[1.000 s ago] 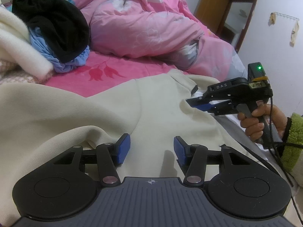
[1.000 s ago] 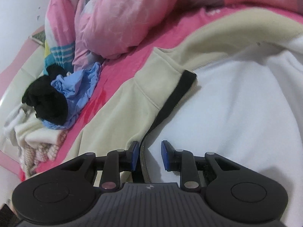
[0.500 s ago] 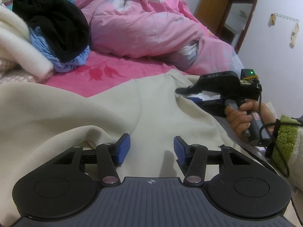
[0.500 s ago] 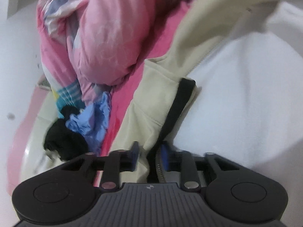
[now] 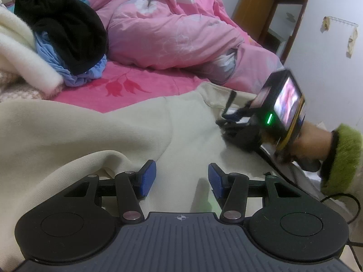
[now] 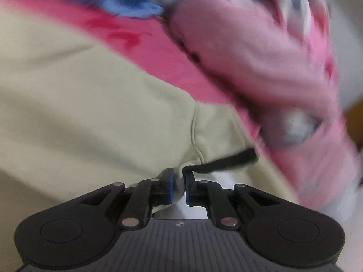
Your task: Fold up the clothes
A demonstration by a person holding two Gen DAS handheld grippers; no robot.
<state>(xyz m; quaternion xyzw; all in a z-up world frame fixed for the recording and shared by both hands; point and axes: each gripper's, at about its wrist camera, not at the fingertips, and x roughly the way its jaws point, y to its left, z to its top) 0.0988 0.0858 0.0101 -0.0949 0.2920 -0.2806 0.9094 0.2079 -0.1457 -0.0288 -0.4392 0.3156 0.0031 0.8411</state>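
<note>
Garment (image 5: 90,131), cream, lies spread on the bed below the pink quilt (image 5: 172,29). Right gripper (image 6: 178,179) pinches its black-trimmed edge; left gripper (image 5: 181,176) rests spread over the cloth, holding nothing. Judged mid-fold: next, carry that edge across.

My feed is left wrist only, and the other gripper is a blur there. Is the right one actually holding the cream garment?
Observer: Yes. In the right wrist view, the right gripper is shut on the cream garment, at its edge.
Operator: Where along the edge?
Observer: Right at the black trim, which runs off to the right from the pinch.
Operator: Anything else caught there?
Observer: White inner fabric shows just below the fingertips.
</note>
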